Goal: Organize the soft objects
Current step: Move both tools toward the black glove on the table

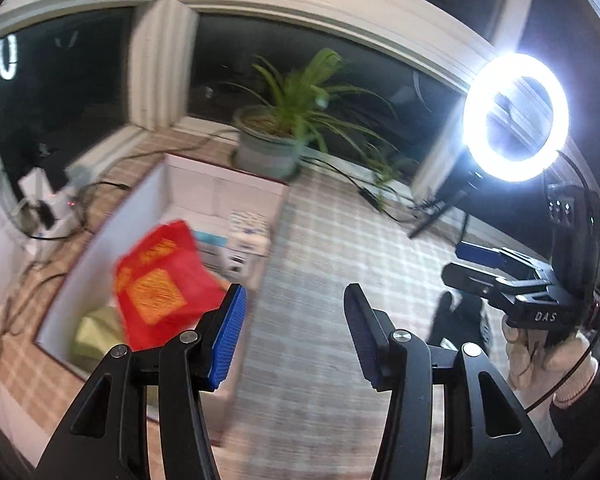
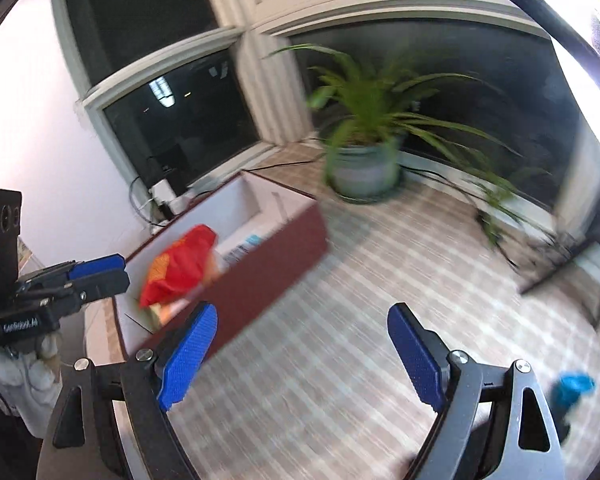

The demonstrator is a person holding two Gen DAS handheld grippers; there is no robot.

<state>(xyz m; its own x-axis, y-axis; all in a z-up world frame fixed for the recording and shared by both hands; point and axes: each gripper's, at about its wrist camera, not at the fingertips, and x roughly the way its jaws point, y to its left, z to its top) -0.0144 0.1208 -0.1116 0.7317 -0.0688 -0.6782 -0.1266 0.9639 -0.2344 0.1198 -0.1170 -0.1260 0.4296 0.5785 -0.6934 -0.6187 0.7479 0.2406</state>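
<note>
Both views, blurred in places: I see a red cloth bag with a yellow printed panel (image 1: 160,280) lying in the open storage box (image 1: 100,248), on top of a yellowish soft item (image 1: 96,332) and beside small printed packets (image 1: 248,232); the box stands on the checked floor mat (image 1: 320,280) near the window corner, with a potted plant (image 1: 284,120) behind it. In my judgement the main risk is that the red bag, which stands high in the box, slumps over the near wall or catches on a finger passing close by. A second risk is that the loose cables (image 1: 364,188) trailing across the mat snag a gripper sweeping toward the blue soft item (image 2: 572,386) lying at the mat's right side, low in the right wrist view. The ring light (image 1: 516,116) on its stand could also be knocked. The left gripper (image 1: 296,332) has its fingers moderately apart, with nothing between them and touching nothing. The right gripper (image 2: 304,356) has its fingers spread wider, likewise empty, over bare mat.
</note>
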